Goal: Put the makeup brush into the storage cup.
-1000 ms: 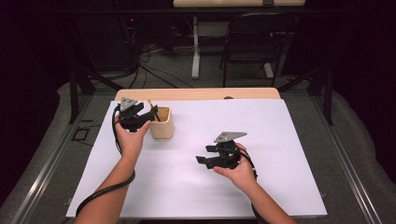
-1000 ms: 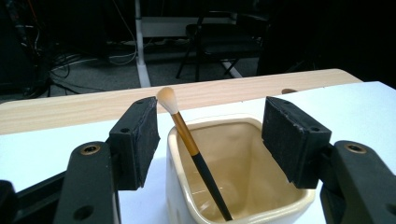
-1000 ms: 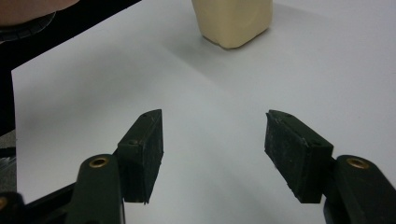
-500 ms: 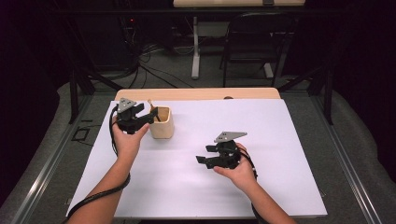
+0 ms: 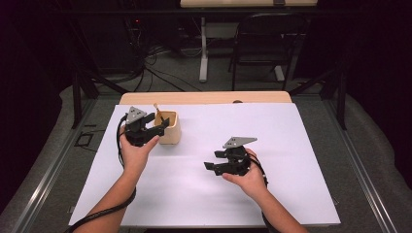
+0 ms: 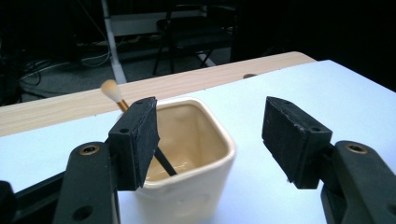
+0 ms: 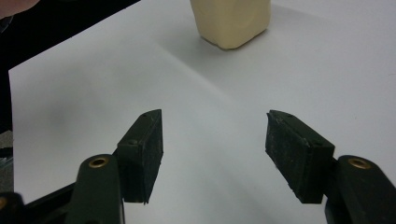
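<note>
So the left gripper has its jaws spread wide and nothing between them that they're actually pinching. One pad sits right at the near-left rim of the cream cup, looks like it's just over or touching the edge, can't tell which; the other pad hangs out over bare white sheet on the cup's far side. So the cup is dead ahead of those jaws and slightly toward the left pad, sitting upright on the table at the back-left part of the white cover.

The bit that matters, I reckon: there's a little brush leaning in the cup, bristle tip up and tilted away toward the back-left, handle running down into the cup's bottom. Its long axis is steep but slanted, poking out just behind that left pad.

The right gripper is also wide open, holding nothing, well apart from the cup out mid-table. Left hand's clearly the nearer one.
</note>
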{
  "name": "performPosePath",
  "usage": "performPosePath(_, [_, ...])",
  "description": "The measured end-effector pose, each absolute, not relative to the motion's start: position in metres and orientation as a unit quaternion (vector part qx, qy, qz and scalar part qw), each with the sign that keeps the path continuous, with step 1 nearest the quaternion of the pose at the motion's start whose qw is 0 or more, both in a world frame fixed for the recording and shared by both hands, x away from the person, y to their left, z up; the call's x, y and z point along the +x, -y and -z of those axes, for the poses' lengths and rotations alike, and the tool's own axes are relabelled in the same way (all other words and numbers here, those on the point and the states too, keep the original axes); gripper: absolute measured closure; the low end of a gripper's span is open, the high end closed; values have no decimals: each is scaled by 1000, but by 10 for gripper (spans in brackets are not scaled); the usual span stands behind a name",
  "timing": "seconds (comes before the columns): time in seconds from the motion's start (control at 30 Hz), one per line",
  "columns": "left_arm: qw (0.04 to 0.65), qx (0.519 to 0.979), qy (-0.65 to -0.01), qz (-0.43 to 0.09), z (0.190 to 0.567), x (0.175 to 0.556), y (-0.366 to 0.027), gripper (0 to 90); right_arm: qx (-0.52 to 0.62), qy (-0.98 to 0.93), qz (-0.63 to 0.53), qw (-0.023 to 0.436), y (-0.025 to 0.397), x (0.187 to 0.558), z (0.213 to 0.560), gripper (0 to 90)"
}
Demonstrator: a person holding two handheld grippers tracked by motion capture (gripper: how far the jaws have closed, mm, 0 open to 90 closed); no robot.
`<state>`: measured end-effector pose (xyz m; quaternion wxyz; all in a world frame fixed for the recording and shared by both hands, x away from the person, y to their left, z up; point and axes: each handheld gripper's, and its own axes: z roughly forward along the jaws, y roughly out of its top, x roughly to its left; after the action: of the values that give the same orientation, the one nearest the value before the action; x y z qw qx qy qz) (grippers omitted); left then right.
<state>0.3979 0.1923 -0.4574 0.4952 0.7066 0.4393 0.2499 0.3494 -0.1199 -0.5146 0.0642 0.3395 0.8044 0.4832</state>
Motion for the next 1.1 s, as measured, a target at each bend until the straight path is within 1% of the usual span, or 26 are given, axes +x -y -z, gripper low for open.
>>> performPosePath(0.17, [492,719,-424,-249,457,389,-187,362,337,-807,-481,66,119,349,515,364])
performPosePath(0.33, [492,719,-424,-249,457,389,-187,361,337,-807,-480,67,119,350,516,363])
performPosePath(0.37, [487,734,-401,-253,458,378,-178,361,337,-807,-480,67,119,350,516,363])
performPosePath(0.43, [485,737,-396,-254,459,375,-176,361,339,-802,-486,69,119,350,515,359])
performPosePath(0.6, [484,741,-391,-253,465,370,-173,344,341,-802,-486,70,119,350,515,357])
performPosePath(1.1, [488,748,-387,-228,488,353,-167,300,339,-806,-480,69,119,350,516,353])
